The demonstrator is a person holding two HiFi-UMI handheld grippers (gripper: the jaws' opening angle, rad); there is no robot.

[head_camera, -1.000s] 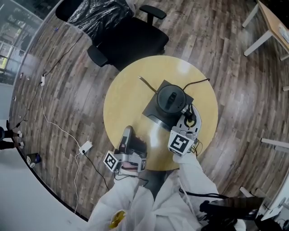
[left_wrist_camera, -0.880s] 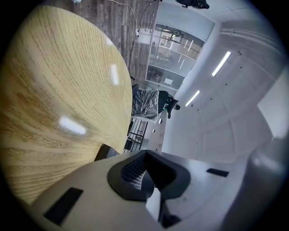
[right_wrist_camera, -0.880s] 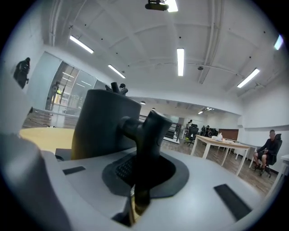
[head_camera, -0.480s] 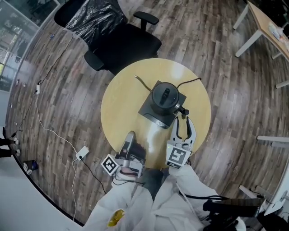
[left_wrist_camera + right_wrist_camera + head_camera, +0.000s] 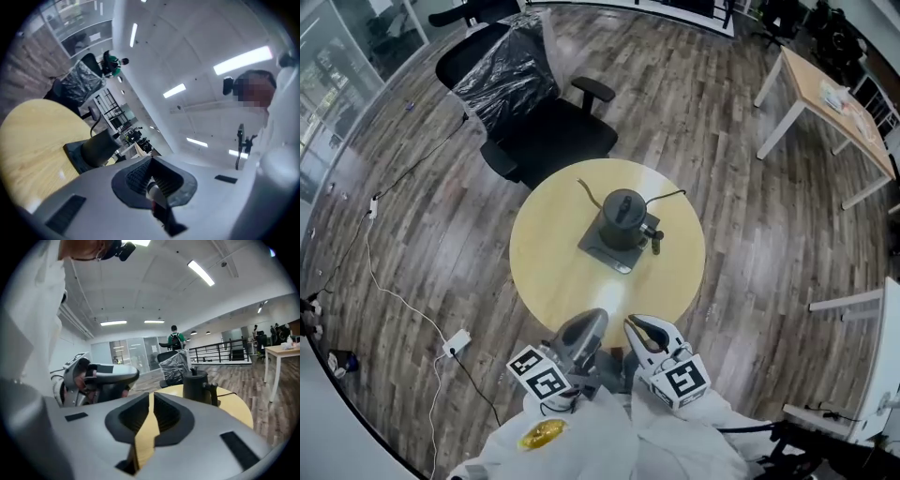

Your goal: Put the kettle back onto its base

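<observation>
The black kettle (image 5: 623, 216) stands upright on its dark square base (image 5: 602, 247) in the middle of the round yellow table (image 5: 548, 272), handle to the right. Both grippers hover at the table's near edge, well short of the kettle. My left gripper (image 5: 599, 317) is shut with nothing in it. My right gripper (image 5: 638, 328) has a narrow gap between its jaws, which are closing on nothing. In the right gripper view (image 5: 151, 397) the kettle (image 5: 197, 386) stands ahead with the left gripper (image 5: 104, 376) beside it. The left gripper view (image 5: 150, 161) shows the kettle (image 5: 99, 148) at left.
A black office chair (image 5: 548, 127) with a plastic-wrapped back stands beyond the table. A wooden desk (image 5: 836, 101) is at the far right. The kettle's cord (image 5: 667, 197) runs across the tabletop. A power strip (image 5: 455, 341) and its cable lie on the floor at left.
The right gripper let go of the kettle's handle, opened wide, then narrowed. Both grippers drew back from the kettle to the table's near edge and rose. The kettle stayed on its base.
</observation>
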